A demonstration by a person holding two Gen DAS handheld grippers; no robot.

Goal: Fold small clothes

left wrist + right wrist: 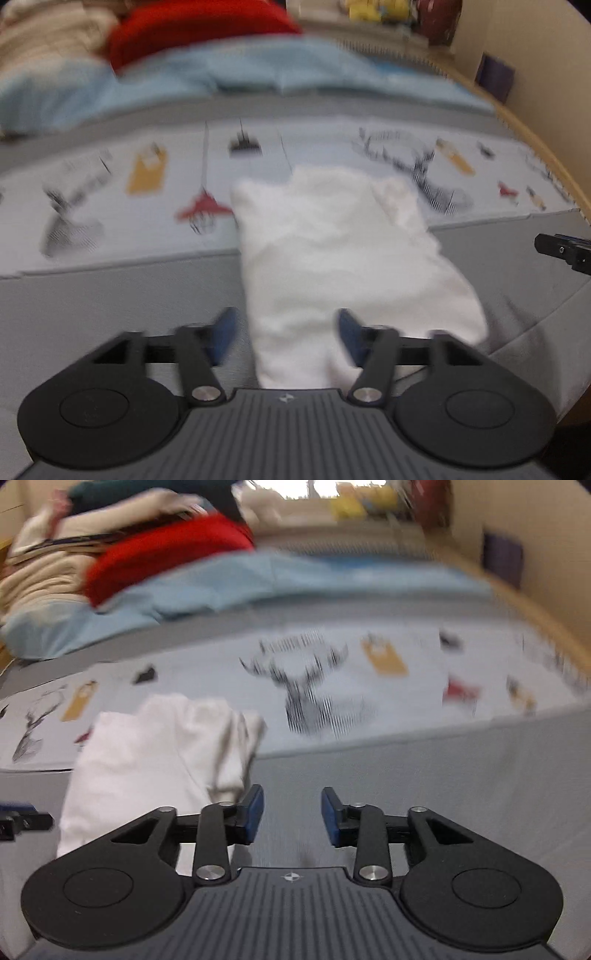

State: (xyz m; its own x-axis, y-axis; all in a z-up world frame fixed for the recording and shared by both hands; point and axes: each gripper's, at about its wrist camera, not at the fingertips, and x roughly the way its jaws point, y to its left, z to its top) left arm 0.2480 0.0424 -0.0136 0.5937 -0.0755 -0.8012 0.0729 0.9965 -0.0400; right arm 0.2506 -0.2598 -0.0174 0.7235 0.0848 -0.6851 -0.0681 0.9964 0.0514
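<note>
A small white garment [332,254] lies folded over on the grey bed cover, its far end on the printed sheet. My left gripper [286,338] is open, its blue pads on either side of the garment's near end, not closed on it. In the right wrist view the same garment [155,753] lies to the left. My right gripper [291,814] is open and empty over bare grey cover, just right of the garment's edge. The right gripper's tip shows at the left view's right edge [565,251]. Both views are blurred.
A printed pale sheet [147,184] with deer and lamp pictures crosses the bed. Behind it lie a light blue blanket [221,74], a red cloth [192,29] and beige bedding [44,576]. A wooden bed edge [535,136] and a wall run along the right.
</note>
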